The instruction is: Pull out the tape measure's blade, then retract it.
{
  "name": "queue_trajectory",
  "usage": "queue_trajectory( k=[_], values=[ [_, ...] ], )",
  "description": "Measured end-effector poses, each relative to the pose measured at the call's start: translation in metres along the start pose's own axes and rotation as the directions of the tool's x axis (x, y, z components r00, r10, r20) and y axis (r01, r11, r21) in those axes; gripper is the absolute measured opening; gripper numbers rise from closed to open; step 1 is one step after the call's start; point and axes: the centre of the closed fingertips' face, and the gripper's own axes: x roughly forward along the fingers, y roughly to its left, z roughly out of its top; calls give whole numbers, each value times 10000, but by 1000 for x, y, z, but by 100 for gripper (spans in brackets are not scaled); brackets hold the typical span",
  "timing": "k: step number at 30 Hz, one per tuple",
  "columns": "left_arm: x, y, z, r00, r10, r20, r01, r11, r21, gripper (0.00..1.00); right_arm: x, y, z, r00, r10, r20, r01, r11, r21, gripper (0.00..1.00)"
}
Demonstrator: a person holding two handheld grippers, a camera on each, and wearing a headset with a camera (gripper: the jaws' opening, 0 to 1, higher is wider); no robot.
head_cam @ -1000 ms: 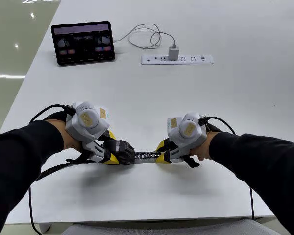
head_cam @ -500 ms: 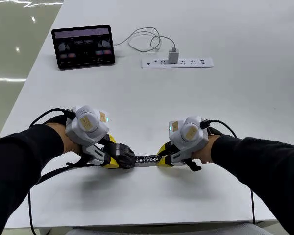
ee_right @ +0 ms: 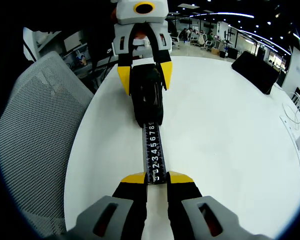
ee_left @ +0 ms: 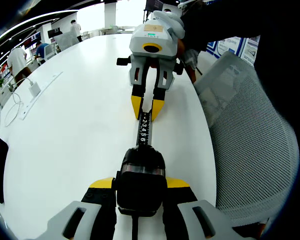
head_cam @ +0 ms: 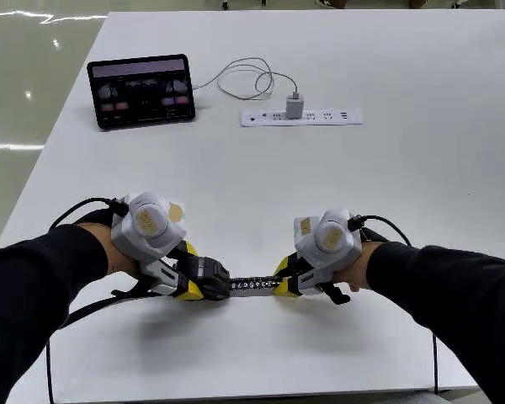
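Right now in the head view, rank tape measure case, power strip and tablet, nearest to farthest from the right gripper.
From the right gripper, which pinches the blade:
1. tape measure case, just to its left, held in the left gripper.
2. power strip, straight ahead, far side.
3. tablet, far side, well to the left.

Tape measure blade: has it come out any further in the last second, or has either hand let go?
Slightly. The right tongs, shut on the blade, have eased a little away from the left tongs, baring a bit more blade. Nothing was let go: the left tongs still clamp the case. The tablet and power strip have not moved; only the head camera tilted.
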Motion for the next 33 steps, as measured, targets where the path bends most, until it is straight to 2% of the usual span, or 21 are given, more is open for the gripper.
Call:
queue_trajectory(
  k=[33],
  values=[
    [0, 0, 1, 10000, 69, 2, -69, 10000, -72, 32, -18, -3, -24, 9996, -173, -209, 176, 9998, 135, 10]
  ],
)
